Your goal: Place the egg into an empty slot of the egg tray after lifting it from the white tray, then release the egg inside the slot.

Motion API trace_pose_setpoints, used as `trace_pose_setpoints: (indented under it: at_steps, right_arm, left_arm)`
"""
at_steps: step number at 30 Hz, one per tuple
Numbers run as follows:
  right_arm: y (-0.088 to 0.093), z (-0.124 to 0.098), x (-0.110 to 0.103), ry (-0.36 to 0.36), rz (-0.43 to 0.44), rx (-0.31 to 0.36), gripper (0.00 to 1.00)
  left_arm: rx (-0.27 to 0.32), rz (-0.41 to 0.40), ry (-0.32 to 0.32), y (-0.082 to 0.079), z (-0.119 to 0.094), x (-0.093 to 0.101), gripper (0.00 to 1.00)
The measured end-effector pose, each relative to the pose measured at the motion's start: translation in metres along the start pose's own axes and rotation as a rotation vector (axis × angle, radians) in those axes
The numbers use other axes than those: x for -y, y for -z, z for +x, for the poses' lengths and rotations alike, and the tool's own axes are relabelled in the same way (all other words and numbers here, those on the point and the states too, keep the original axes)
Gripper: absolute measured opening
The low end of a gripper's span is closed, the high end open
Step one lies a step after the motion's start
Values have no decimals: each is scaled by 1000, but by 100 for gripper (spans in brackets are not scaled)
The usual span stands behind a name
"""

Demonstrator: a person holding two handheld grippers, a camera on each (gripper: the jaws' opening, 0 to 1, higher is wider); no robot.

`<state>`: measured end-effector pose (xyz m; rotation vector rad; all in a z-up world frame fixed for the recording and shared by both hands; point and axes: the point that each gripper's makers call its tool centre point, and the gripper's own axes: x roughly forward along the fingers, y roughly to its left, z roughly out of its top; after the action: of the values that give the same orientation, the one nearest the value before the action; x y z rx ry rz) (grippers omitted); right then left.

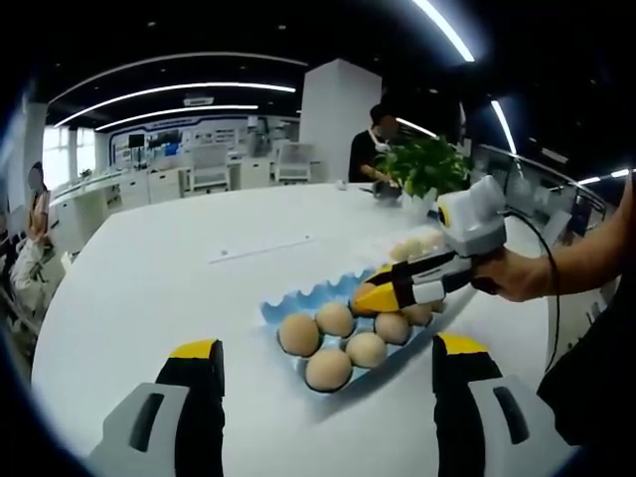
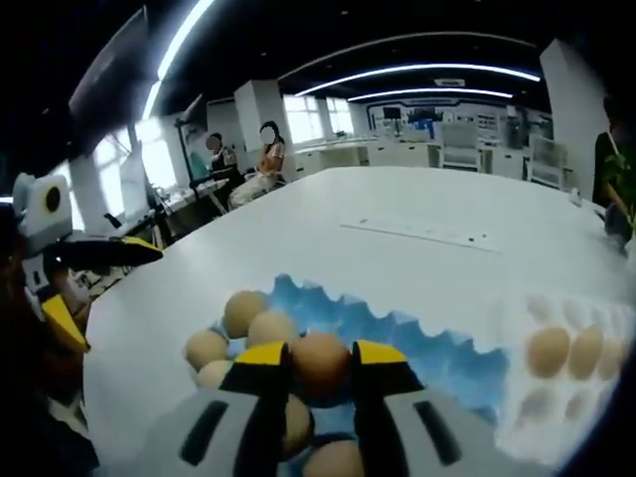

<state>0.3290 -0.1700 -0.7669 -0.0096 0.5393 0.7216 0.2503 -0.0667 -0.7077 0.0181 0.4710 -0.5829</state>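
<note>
Egg (image 2: 320,363) position: clamped between the two yellow-tipped fingers of the right gripper (image 2: 320,360), directly above the blue egg tray (image 2: 437,348) and close over its slots. In the right gripper view the fingers are closed to the width of the egg, one pad on each side of it, with the egg's top visible between the tips. Whether the egg already rests in a slot or hangs just above one cannot be told.

Loose eggs sit in the blue tray to the near left of the held egg; bare blue slots lie just beyond and to the right of the fingers. The white tray (image 2: 571,363) stands beside the blue tray, further right in this view, with several eggs in it.

The left gripper (image 1: 323,363) hangs near the blue tray (image 1: 288,303) above the white table (image 1: 159,268), fingers spread wide and holding nothing. The right gripper (image 1: 373,295) is the nearer one for the placement.

Judgement: the coming move is a short descent into an empty slot beneath the fingers, followed by opening.
</note>
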Motion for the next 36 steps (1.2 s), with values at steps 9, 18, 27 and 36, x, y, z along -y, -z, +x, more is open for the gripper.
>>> trace_pose_setpoints:
  at_steps: [9,18,27,36]
  right_arm:
    - [3,0,1,2,-1,-11,25]
    - [3,1,1,-1,-14,-17,25]
    - [3,2,2,0,-19,-20,25]
    - [3,4,3,2,-29,-26,24]
  left_arm:
    - [0,2,1,-1,0,0,86]
    - [5,6,6,-3,0,2,86]
    - [6,10,13,-4,2,3,85]
    - [8,10,12,-7,2,2,85]
